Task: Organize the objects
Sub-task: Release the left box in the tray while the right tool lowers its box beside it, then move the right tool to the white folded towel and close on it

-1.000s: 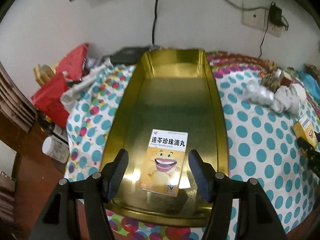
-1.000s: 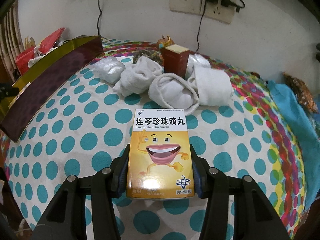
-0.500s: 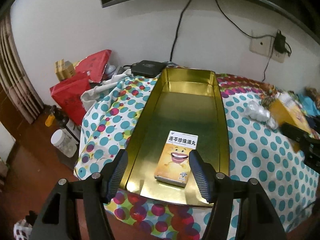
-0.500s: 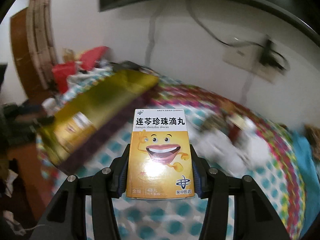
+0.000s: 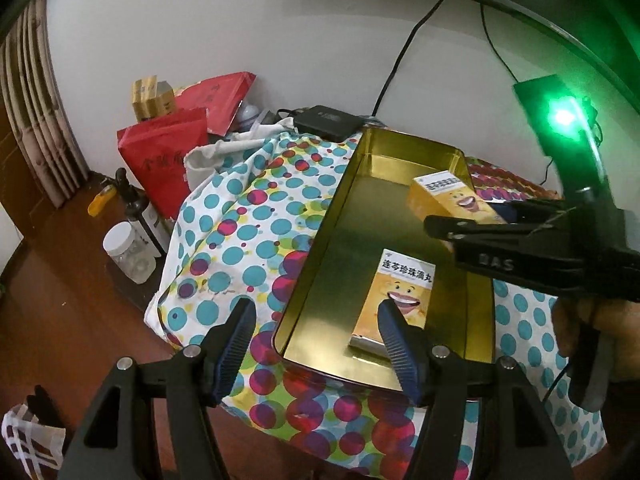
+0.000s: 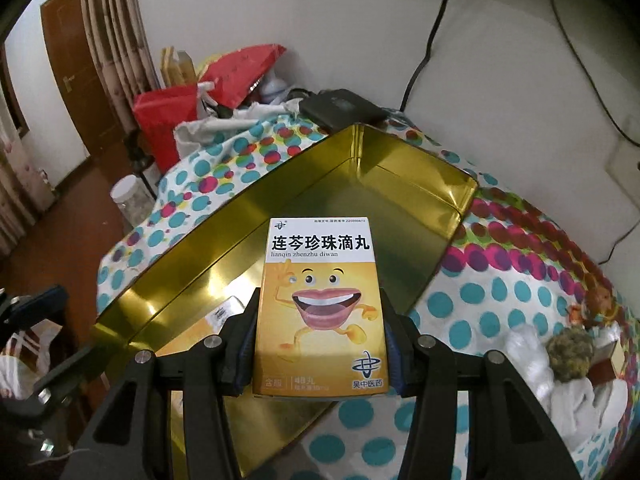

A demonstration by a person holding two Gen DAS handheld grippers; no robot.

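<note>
A long gold tin tray [image 5: 384, 208] lies on the polka-dot cloth. One yellow medicine box [image 5: 404, 288] lies flat in its near end. My left gripper [image 5: 314, 312] hangs open above the tray's near left corner with nothing between its fingers. A second yellow medicine box [image 6: 318, 248] is clamped by its sides in my right gripper [image 6: 320, 300], which holds it above the middle of the tray [image 6: 400, 184]. In the left wrist view that held box [image 5: 452, 200] hovers over the tray's far right side in the right gripper [image 5: 468, 216], gripped by a person's hand [image 5: 580, 320].
Red bags [image 5: 172, 152], a black device [image 5: 324, 122], a dark bottle [image 5: 136, 208] and a clear jar [image 5: 128, 252] stand left of and behind the tray. White cloth rolls [image 6: 560, 368] lie on the table's right side. Wooden floor is at left.
My right gripper has carried its box from the cloth's right side to above the tray. My left gripper has drawn back and to the left, away from the box lying in the tray.
</note>
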